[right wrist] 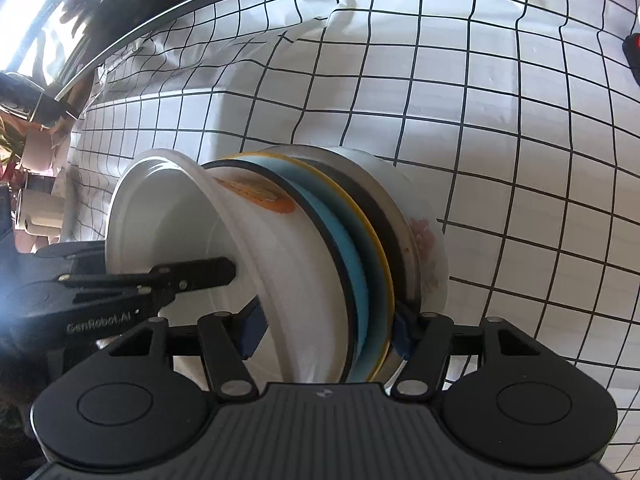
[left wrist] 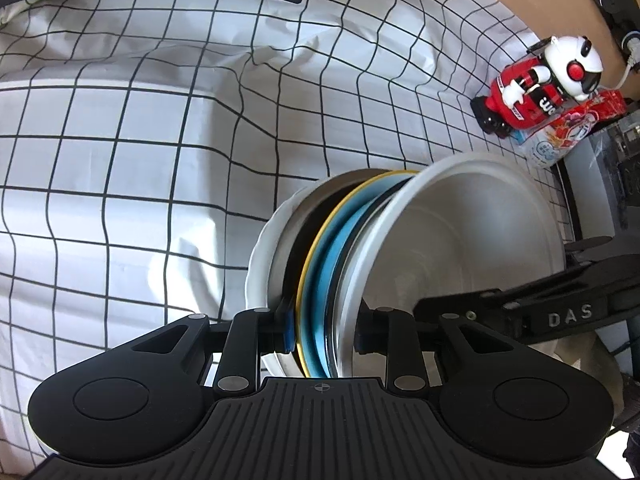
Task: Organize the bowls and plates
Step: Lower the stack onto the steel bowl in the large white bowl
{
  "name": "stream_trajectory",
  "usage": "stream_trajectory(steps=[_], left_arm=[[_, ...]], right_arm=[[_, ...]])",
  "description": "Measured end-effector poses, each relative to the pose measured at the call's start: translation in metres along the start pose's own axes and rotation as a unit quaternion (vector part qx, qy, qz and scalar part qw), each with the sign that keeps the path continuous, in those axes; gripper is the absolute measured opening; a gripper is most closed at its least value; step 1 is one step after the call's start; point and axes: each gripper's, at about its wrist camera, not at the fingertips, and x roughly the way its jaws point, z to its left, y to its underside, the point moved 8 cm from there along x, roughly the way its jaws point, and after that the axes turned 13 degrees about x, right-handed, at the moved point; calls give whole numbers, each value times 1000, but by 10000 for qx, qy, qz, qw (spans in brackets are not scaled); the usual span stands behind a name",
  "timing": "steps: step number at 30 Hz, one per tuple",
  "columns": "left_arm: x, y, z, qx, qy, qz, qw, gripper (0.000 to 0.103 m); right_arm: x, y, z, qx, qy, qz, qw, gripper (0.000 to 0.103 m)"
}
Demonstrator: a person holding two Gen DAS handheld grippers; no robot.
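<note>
Left wrist view. Left gripper (left wrist: 320, 332) closed about halfway across a nested stack (left wrist: 332, 264): white bowl (left wrist: 460, 240) at right, blue plate (left wrist: 320, 300) with yellow rim, dark plate, and white scalloped plate (left wrist: 260, 256) at left. Left pad pressed near the dark plate, right pad against the bowl's inner wall. Stack held on edge above the checked tablecloth (left wrist: 120, 160), apparently clear of it, though the underside is hidden. Right gripper (left wrist: 560, 312) entering from the right, reaching into the bowl. Toy robot (left wrist: 540, 80) at far right, well apart.

Right wrist view. Right gripper (right wrist: 324, 332) likewise closed partway on the same stack (right wrist: 320, 260), near-left pad inside the white bowl (right wrist: 180, 232), right pad behind the blue plate (right wrist: 360, 280); floral plate (right wrist: 428, 248) outermost at right. Left gripper's finger (right wrist: 192, 276) visible inside the bowl from the left.

Risk. Possible slip of the outermost scalloped plate, seemingly outside either grip, if the stack tilts further. Possible sliding of smooth glazed surfaces between pads, given a grip through several loose layers. Uneven motion of the two hands liable to pry the layers apart.

Orientation. Stack axis roughly horizontal, running left to right; faces near vertical; bowl mouth opening toward the right in the left view, toward the left in the right view.
</note>
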Motion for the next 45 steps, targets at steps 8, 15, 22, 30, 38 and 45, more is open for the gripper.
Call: stream_trajectory(steps=[8, 15, 22, 30, 38, 45], left_arm=[[5, -3, 3, -78, 142, 21, 9999, 31], [8, -4, 0, -140, 117, 145, 9997, 31], [-4, -2, -5, 39, 3, 198, 9998, 33], [-6, 1, -7, 125, -75, 246, 9996, 29], [3, -5, -2, 63, -60, 216, 9997, 31], [11, -6, -1, 26, 106, 281, 9995, 36]], right_arm=[[-11, -2, -5, 92, -35, 51, 9999, 53], [-14, -8, -2, -49, 74, 25, 10000, 53], [-1, -16, 0, -125, 173, 39, 9998, 53], [-1, -9, 7, -447, 360, 23, 9983, 53], [-13, -5, 7, -463, 400, 37, 9981, 53], [-20, -8, 2, -154, 307, 173, 9993, 52]])
